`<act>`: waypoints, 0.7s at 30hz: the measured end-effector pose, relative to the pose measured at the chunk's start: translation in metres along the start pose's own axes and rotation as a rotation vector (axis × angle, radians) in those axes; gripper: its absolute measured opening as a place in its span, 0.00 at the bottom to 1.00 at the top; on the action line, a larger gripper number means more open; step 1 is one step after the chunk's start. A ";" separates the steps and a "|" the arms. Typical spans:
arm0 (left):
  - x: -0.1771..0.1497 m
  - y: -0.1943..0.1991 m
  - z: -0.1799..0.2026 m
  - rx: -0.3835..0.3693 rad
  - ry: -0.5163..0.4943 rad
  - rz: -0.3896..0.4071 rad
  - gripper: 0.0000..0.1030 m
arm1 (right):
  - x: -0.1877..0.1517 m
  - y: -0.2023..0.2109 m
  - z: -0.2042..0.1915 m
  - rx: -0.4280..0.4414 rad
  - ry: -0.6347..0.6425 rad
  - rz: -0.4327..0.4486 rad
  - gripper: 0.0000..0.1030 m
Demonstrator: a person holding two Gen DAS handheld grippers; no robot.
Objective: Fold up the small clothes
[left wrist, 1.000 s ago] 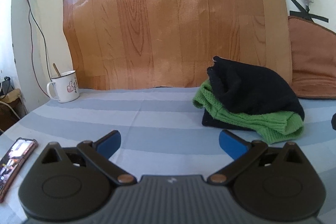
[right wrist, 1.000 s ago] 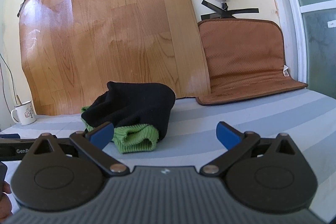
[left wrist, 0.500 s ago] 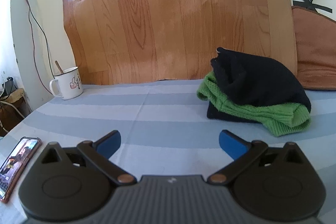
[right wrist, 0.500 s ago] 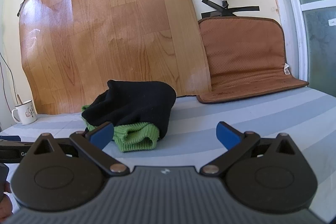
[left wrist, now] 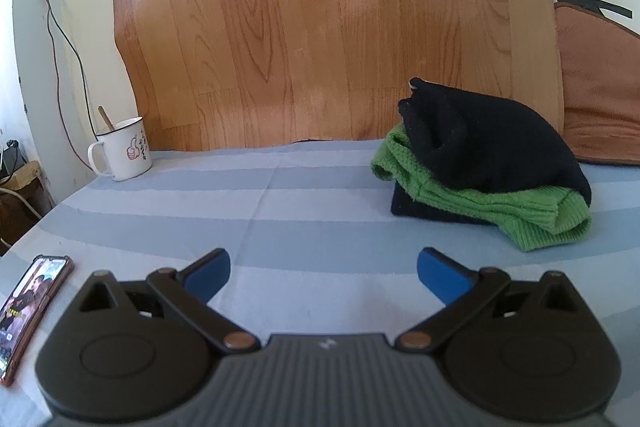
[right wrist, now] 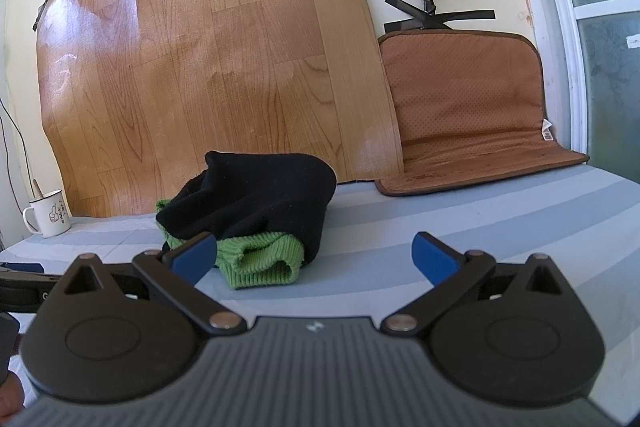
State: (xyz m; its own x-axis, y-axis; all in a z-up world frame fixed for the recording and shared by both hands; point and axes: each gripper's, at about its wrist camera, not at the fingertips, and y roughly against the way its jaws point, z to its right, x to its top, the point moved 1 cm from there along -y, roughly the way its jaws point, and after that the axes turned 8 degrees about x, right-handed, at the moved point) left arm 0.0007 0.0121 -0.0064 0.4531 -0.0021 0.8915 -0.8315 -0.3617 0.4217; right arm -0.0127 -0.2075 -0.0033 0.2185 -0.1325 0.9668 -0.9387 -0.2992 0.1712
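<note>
Folded knitwear stack on a blue-striped sheet: black knit garment uppermost, rumpled and domed, with a raised corner at its 11 o'clock end; green ribbed knit beneath, its cuffed hem protruding toward 5 o'clock; a further dark layer at the bottom, barely exposed. Stack at 2 o'clock in the left wrist view, well apart from the left gripper, whose blue pads are spread wide with nothing between them. Long axis of the stack running from 10 o'clock to 4 o'clock in that view, green hem at the nearer end. In the right wrist view, same stack at 11 o'clock, black layer over green cuff, cuff opening facing the camera; right gripper likewise spread and empty, its left pad overlapping the stack in view, contact not determinable. White enamel mug with spoon at 10 o'clock; phone at 8 o'clock; wood-pattern sheet taped to the wall behind; brown cushion at 2 o'clock.
</note>
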 end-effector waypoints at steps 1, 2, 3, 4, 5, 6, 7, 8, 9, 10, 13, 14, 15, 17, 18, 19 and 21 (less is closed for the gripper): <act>0.000 0.000 0.000 0.000 0.001 -0.001 1.00 | 0.000 0.000 0.000 0.000 0.000 0.000 1.00; 0.000 0.000 0.000 -0.002 0.000 -0.002 1.00 | 0.000 0.000 0.000 0.000 -0.001 0.000 1.00; 0.000 -0.001 0.000 -0.003 0.000 -0.004 1.00 | 0.000 0.000 0.000 0.000 0.000 0.000 1.00; 0.000 -0.001 -0.001 -0.003 0.000 -0.004 1.00 | 0.000 0.000 0.000 0.001 -0.001 -0.001 1.00; 0.000 -0.001 -0.001 -0.006 0.000 -0.004 1.00 | 0.000 0.000 0.000 0.001 0.000 -0.001 1.00; 0.000 -0.001 -0.001 -0.007 0.000 -0.004 1.00 | 0.000 0.000 0.000 0.001 0.000 -0.001 1.00; 0.000 -0.001 -0.001 -0.007 -0.001 -0.005 1.00 | 0.000 0.000 0.000 0.001 0.000 -0.001 1.00; 0.000 -0.001 -0.001 -0.008 -0.001 -0.005 1.00 | 0.000 0.000 0.000 0.001 0.000 -0.001 1.00; 0.000 -0.001 -0.001 -0.009 -0.002 -0.006 1.00 | 0.000 0.000 0.000 0.001 0.000 -0.001 1.00; 0.000 -0.001 -0.001 -0.008 -0.001 -0.007 1.00 | 0.000 0.000 0.000 0.001 0.000 -0.001 1.00; 0.000 0.000 -0.001 -0.011 0.000 -0.005 1.00 | 0.000 0.000 0.000 0.001 -0.001 -0.001 1.00; 0.000 0.000 -0.001 -0.011 -0.001 -0.003 1.00 | 0.000 0.000 0.000 0.002 -0.001 -0.001 1.00; 0.000 0.001 0.000 -0.011 -0.002 -0.001 1.00 | 0.000 0.000 0.000 0.002 -0.001 -0.001 1.00; 0.000 0.001 0.000 -0.012 -0.002 0.001 1.00 | 0.000 0.000 0.001 0.002 -0.001 -0.001 1.00; 0.000 0.001 0.000 -0.014 -0.002 0.001 1.00 | 0.000 0.000 0.001 0.002 -0.001 -0.002 1.00; 0.000 0.000 0.000 -0.017 -0.001 0.002 1.00 | 0.000 0.000 0.001 0.003 -0.001 -0.002 1.00; 0.000 0.000 0.000 -0.024 0.003 0.000 1.00 | 0.000 0.000 0.001 0.003 -0.001 -0.002 1.00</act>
State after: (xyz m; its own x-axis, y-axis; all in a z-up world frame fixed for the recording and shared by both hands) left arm 0.0008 0.0126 -0.0065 0.4523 0.0012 0.8918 -0.8387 -0.3395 0.4258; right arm -0.0121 -0.2084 -0.0032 0.2205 -0.1327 0.9663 -0.9375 -0.3023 0.1724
